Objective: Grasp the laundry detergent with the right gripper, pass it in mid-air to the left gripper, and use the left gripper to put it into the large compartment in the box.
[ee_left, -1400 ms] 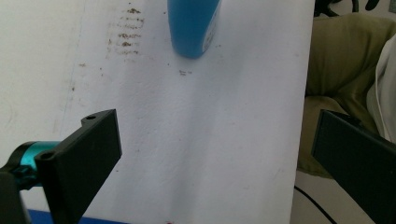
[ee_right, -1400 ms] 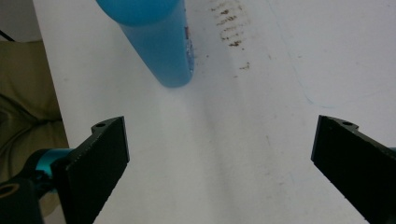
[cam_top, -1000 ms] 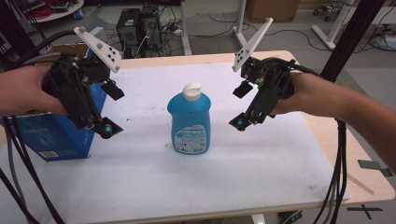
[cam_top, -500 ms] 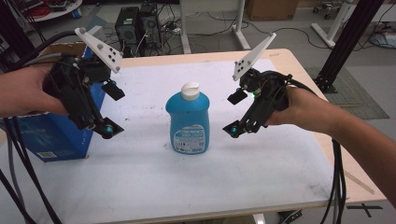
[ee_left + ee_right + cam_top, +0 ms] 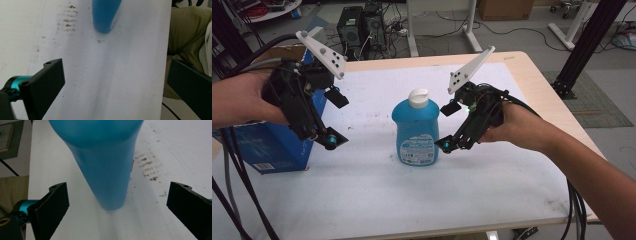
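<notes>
**Closing on the blue bottle from 3 o'clock**

Reaching for the blue detergent bottle (image 5: 415, 127), the right gripper (image 5: 451, 125) sits just beside the bottle's right flank with its 2 jaws spread wide and nothing between them yet. In the right gripper view the bottle (image 5: 102, 162) stands centred between the jaws, so the line of approach looks sound. To do this step well, I judge the gripper should slide straight in toward 9 o'clock until the body fills the gap, then squeeze across the narrow depth rather than the broad labelled face, low enough that the tall bottle does not tip.

The left gripper (image 5: 329, 117) hovers well apart at 9 o'clock of the bottle, jaws also spread and empty, above the blue box (image 5: 272, 147) at the table's left edge.

The bottle stands upright near the middle of the white table top (image 5: 492, 200), long axis vertical, white cap (image 5: 418, 98) on top, label facing 6 o'clock toward the person.
</notes>
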A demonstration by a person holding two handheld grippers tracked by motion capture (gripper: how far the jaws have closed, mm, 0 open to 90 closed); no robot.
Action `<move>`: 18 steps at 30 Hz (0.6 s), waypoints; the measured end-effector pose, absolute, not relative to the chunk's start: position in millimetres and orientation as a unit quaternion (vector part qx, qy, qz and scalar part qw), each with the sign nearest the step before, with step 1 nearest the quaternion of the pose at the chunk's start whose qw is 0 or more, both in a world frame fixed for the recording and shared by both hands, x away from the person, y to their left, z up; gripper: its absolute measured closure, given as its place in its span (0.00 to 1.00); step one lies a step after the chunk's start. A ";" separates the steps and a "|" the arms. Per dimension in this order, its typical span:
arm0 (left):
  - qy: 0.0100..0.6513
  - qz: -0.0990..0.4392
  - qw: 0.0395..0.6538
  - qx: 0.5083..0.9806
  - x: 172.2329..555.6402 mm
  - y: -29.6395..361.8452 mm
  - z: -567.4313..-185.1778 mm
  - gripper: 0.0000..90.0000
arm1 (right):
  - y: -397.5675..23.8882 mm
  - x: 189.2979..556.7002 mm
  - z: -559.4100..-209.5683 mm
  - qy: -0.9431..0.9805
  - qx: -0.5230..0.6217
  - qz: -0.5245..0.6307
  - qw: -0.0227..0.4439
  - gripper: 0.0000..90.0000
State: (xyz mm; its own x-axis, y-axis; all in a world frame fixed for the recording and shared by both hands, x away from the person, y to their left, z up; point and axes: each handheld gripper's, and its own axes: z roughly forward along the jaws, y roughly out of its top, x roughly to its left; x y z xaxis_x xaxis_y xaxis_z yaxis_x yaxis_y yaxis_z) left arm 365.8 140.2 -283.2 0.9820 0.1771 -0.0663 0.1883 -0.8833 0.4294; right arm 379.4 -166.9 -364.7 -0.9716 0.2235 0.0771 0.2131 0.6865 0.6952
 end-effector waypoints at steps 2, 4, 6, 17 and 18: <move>0.094 -0.013 0.223 0.970 366.6 140.2 -283.3 0.02 | -163.2 380.5 -368.2 0.917 0.118 0.380 0.003 0.04; 0.094 -0.012 0.223 0.970 366.7 139.9 -283.4 0.02 | -161.2 381.6 -370.5 0.916 0.117 0.384 0.000 0.04; 0.095 -0.013 0.225 0.970 366.5 139.7 -283.7 0.02 | -159.0 381.8 -372.7 0.915 0.112 0.388 0.001 0.04; 0.099 -0.013 0.224 0.969 366.2 141.8 -285.1 0.02 | -147.3 383.4 -385.6 0.901 0.110 0.419 -0.007 0.04; 0.100 -0.014 0.225 0.969 366.2 142.1 -285.6 0.02 | -146.4 383.5 -386.7 0.901 0.108 0.420 -0.006 0.04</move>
State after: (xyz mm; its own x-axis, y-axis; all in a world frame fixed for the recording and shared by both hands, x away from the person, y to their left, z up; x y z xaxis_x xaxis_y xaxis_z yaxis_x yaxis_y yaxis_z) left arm 366.2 142.1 -285.6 0.9794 0.1885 -0.0722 0.2010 -0.8790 0.4325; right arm 383.5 -146.4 -386.7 -0.9767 0.1888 0.1018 0.1993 0.6236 0.7559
